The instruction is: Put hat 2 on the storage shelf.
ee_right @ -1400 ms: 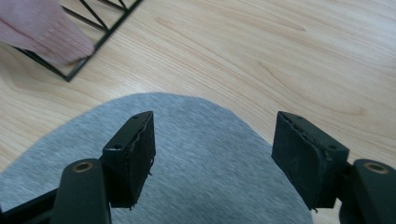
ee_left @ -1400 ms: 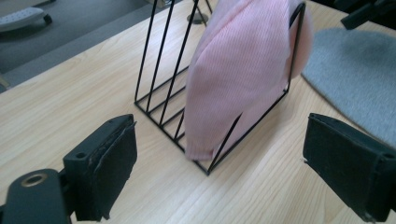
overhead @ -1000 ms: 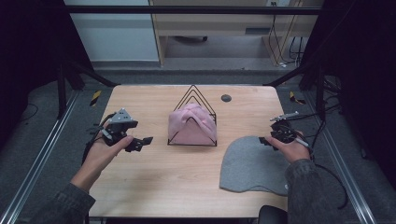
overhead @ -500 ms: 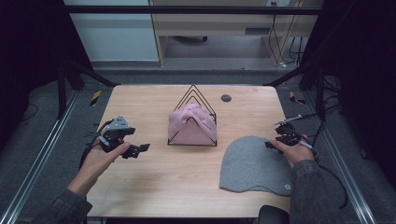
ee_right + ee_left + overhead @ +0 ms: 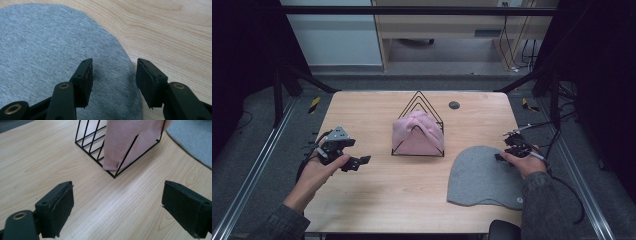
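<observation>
Cloth, wire and pale wood

The grey beanie (image 5: pixel 482 175) is fine matt jersey cloth; the pink knit hat (image 5: pixel 418 132) shows ribbed wool-like stitches; the black wire rack (image 5: pixel 424 100) is thin smooth metal; the table (image 5: pixel 377 200) is light, smooth, grained wood.

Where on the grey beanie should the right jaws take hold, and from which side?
At its right-hand edge, from the table's right side. The grey beanie lies flat on the table, so only a rim gives purchase. The right gripper has one jaw over the cloth and one past the edge, and its jaws have just been closing.
</observation>
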`<state>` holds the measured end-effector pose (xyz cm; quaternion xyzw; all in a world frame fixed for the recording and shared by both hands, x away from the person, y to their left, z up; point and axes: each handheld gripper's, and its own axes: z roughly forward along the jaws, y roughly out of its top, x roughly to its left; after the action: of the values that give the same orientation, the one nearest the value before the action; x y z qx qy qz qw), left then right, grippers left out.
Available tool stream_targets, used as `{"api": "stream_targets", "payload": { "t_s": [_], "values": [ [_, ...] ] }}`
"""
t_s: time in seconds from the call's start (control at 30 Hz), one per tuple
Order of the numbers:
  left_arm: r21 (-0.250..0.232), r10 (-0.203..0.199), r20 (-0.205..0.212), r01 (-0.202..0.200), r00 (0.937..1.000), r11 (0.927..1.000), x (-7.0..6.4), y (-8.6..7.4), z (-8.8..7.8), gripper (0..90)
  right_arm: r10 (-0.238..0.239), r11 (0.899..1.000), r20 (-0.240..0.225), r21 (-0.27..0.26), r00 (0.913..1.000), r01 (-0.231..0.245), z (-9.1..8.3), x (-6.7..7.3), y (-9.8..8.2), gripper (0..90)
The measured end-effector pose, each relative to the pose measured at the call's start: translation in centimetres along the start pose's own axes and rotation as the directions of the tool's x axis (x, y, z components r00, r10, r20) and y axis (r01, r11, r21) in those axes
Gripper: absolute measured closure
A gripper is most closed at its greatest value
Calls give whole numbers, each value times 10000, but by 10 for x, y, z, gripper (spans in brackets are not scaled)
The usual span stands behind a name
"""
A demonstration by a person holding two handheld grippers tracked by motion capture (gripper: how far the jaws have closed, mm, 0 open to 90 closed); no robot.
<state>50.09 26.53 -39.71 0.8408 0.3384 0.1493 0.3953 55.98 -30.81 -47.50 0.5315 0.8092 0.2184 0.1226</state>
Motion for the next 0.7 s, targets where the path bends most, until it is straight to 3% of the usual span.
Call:
{"api": "stream_targets", "payload": {
  "t_s": [0.17,0.23,0.3,0.43,0.6,0.7],
  "values": [
    [-61,-107,-66,107,9999,9999,3,-1,-2,102,-111,9998,36,144,9999,110,1,1,0,519],
    [-63,-126,-83,125,9999,9999,4,-1,-3,103,60,9998,-61,183,10000,-59,1,3,1,563],
    [-68,-114,-84,114,9999,9999,4,-2,-4,103,-260,9996,-36,145,9997,260,2,3,1,597],
    [-33,-108,-97,107,9999,9999,4,-2,-4,103,-381,9992,-140,141,9992,383,1,4,0,675],
    [-45,-186,-156,185,9997,9998,6,-3,-2,103,-294,9996,-551,9,9981,295,2,4,-1,839],
    [-49,-227,-152,227,9996,9997,6,-3,-2,103,-314,9995,-588,1,9978,315,1,5,-2,854]
  ]
}}
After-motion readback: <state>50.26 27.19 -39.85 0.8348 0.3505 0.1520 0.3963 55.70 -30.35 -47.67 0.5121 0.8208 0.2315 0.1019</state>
